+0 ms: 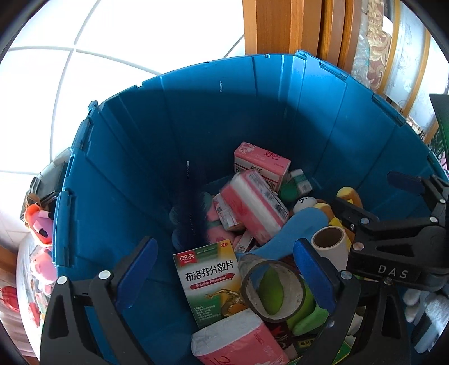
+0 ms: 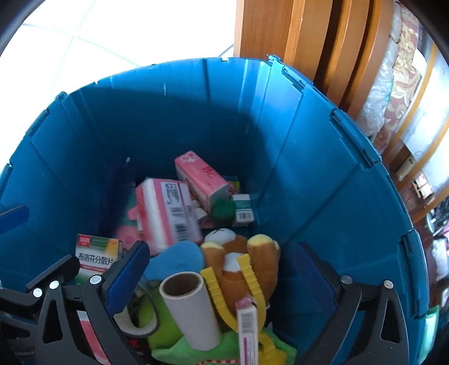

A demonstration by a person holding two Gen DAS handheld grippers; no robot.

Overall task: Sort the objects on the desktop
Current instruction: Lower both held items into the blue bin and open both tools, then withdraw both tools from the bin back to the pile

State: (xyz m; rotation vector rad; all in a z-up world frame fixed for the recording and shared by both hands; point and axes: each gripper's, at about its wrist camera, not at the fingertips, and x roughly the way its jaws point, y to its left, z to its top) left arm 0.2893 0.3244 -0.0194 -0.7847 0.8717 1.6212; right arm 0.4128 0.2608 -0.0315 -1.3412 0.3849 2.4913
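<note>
A deep blue bin (image 1: 213,118) (image 2: 322,179) holds several items. A pink and white tissue pack (image 1: 254,206) (image 2: 164,213) is blurred over the pile. A pink box (image 1: 261,162) (image 2: 200,177), an ibuprofen box (image 1: 209,278) (image 2: 96,252), a cardboard tube (image 1: 331,244) (image 2: 190,306), a tape roll (image 1: 273,289), a brown plush bear (image 2: 244,261) and a blue foam piece (image 1: 291,233) (image 2: 176,258) lie inside. My left gripper (image 1: 224,269) is open and empty above the bin. My right gripper (image 2: 221,269) is open and empty; it also shows in the left wrist view (image 1: 373,196).
A wooden post (image 1: 280,26) (image 2: 283,33) stands behind the bin. White tiled floor (image 1: 84,56) lies to the left. Pink plush toys (image 1: 40,224) sit outside the bin's left wall. Patterned fabric (image 2: 398,84) and shelves are at the right.
</note>
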